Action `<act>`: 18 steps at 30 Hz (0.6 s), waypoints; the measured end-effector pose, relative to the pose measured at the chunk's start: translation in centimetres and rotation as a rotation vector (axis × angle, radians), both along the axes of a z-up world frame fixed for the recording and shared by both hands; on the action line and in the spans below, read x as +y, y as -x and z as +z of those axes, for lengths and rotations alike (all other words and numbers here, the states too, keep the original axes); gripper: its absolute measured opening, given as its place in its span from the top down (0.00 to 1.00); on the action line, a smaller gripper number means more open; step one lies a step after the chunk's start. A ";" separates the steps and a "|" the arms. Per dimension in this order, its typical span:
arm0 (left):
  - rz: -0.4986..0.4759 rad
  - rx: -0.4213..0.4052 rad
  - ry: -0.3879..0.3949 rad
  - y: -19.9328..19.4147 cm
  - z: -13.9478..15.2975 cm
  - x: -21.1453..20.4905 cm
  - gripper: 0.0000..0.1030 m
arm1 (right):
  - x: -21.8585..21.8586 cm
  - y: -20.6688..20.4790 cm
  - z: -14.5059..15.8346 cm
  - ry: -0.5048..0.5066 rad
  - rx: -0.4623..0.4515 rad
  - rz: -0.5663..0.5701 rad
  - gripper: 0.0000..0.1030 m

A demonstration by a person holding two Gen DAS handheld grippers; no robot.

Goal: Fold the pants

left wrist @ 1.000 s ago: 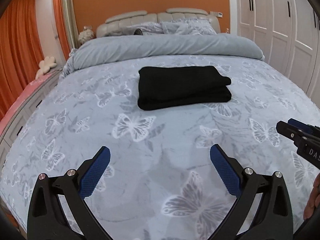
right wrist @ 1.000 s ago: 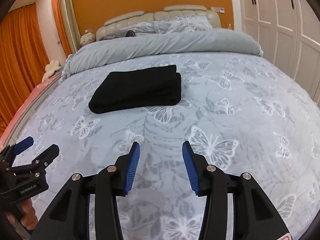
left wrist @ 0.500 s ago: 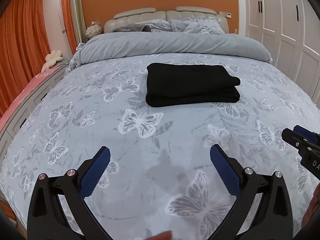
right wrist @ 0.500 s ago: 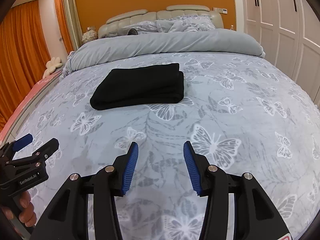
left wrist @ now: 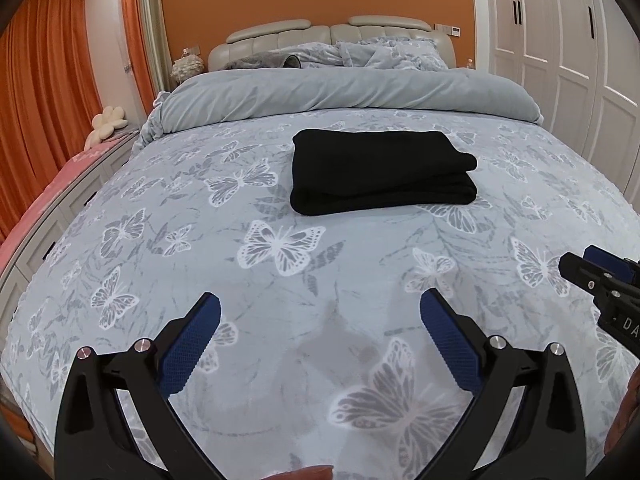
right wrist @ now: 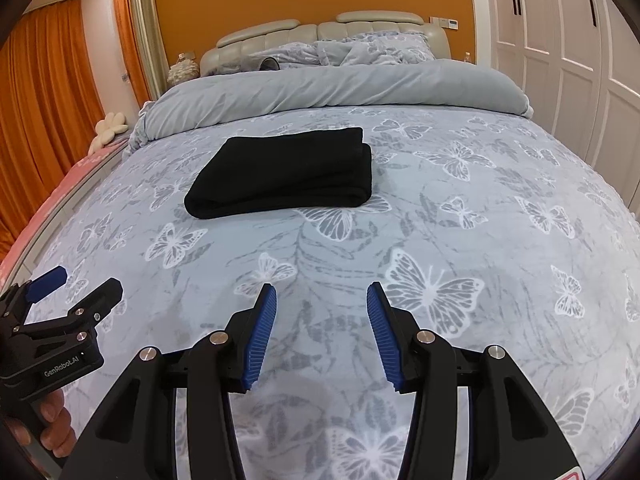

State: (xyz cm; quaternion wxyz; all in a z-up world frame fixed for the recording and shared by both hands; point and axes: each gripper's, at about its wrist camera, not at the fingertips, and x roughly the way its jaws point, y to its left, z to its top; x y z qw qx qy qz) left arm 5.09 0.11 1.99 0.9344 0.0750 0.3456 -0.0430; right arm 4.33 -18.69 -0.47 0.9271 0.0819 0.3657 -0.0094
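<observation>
Left claw (left wrist: 320,312) spread wide, empty, over bed's (left wrist: 280,288) near edge. Black pants (left wrist: 380,170) folded, mid-bed toward headboard edge, well apart from both claws. Right claw (right wrist: 321,300) part-spread, empty, hovering.

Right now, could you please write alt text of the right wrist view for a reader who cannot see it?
A folded black pair of pants lies on a grey butterfly-print bedspread. The right gripper, jaws open and empty, is in the foreground; the left gripper shows at the left edge.

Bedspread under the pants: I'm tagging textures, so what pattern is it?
White and grey butterflies on a pale blue-grey bedspread, clearest in the left wrist view.
</observation>
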 end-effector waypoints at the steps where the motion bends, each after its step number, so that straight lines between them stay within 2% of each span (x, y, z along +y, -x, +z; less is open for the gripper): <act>1: -0.002 0.008 0.007 0.0 0.0 0.1 0.05 | 0.1 0.0 0.0 0.000 0.001 0.002 0.55; 11: 0.052 0.036 0.042 -0.5 -0.6 1.1 0.05 | 0.8 -0.3 -0.2 0.005 0.007 0.023 0.55; 18: 0.054 0.006 0.027 -0.2 -0.2 1.0 0.05 | 1.2 -0.2 -0.2 0.009 0.007 0.030 0.55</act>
